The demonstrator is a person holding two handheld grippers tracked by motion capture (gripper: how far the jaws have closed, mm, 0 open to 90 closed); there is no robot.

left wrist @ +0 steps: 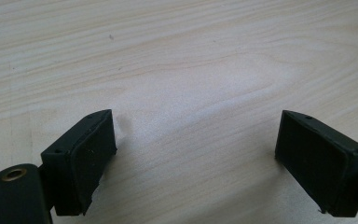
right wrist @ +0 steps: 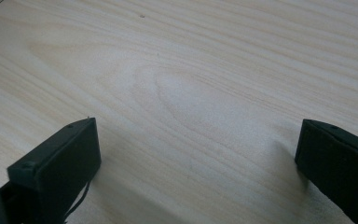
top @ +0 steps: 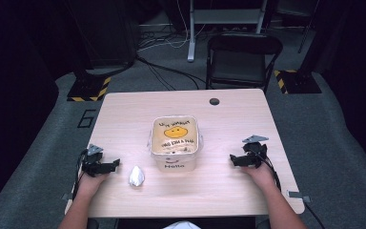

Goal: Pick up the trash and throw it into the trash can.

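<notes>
Wood table (top: 124, 124); white tub (top: 175, 143) front reads "Hello".

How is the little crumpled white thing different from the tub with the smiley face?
The crumpled white wad is much smaller than the tub. The wad is lumpy and shapeless; the tub is squarish with rounded corners. The wad is plain white; the tub bears a yellow smiley and printed words. The wad lies nearer the left tongs; the tub sits mid-table. Both rest on the wooden table, untouched.

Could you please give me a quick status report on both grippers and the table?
Left gripper open, empty, on table. Right gripper open, empty. White tub mid-table between them; crumpled white wad beside left gripper, untouched. Nothing in the way.
</notes>
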